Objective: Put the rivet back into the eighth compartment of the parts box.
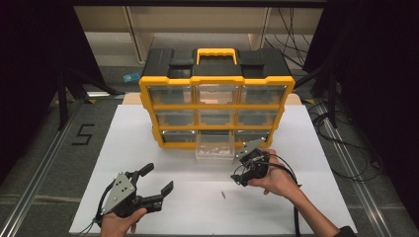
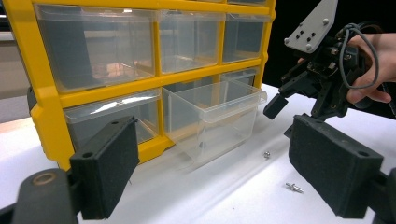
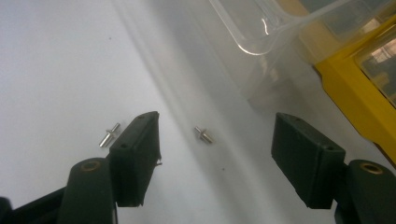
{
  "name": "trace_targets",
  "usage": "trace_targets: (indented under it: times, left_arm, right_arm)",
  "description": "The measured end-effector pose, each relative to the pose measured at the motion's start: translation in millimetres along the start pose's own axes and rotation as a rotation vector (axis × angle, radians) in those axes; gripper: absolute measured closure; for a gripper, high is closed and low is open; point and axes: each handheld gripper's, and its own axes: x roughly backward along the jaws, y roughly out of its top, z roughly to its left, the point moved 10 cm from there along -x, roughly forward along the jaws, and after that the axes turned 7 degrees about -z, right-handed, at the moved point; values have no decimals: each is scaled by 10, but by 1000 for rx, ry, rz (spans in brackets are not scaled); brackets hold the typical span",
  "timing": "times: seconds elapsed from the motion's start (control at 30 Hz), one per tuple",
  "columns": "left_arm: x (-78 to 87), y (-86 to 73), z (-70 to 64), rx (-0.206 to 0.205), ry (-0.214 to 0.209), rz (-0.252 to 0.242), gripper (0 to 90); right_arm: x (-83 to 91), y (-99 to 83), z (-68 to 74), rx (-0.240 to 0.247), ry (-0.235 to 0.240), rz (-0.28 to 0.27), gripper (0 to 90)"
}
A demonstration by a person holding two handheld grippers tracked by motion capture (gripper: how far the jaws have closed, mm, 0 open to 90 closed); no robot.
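Note:
A yellow and black drawer organiser [image 1: 216,106] stands at the back of the white table. Its clear bottom-middle drawer [image 1: 214,146] is pulled out; the same drawer [image 2: 212,114] looks empty in the left gripper view. My right gripper [image 3: 217,140] is open and tilted down over the table just in front of the drawer's corner [image 3: 254,32]. One small metal pin [image 3: 204,135] lies between its jaws and another pin [image 3: 109,134] lies just outside the left jaw. My left gripper [image 1: 158,178] is open at the front left, holding nothing.
The white table top [image 1: 148,128] ends near my hands. Seen from the left gripper view, the right gripper [image 2: 301,105] hangs right of the drawer, with a pin [image 2: 294,187] and a small round piece [image 2: 266,154] on the table below. Cables trail off to the right.

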Motion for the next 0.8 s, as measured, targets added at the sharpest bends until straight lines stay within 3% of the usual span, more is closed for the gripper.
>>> trace_targets:
  times: [0.23, 0.4, 0.43, 0.6, 0.8]
  left_arm:
    - [-2, 1, 0, 0, 0, -1, 160]
    - [1, 1, 0, 4, 1, -1, 160]
    - [-1, 1, 3, -1, 0, 0, 160]
    - [-2, 1, -5, 4, 0, -1, 160]
    - [-3, -4, -6, 3, 0, 1, 160]
  right_arm:
    - [-39, -24, 31, -16, 19, 23, 360]
    - [-57, -33, 14, -17, 16, 20, 377]
    - [-93, -16, -7, 2, 6, -4, 379]
    - [-127, -87, 59, -51, 29, 34, 403]
    - [-207, -95, 95, -28, 49, 42, 434]
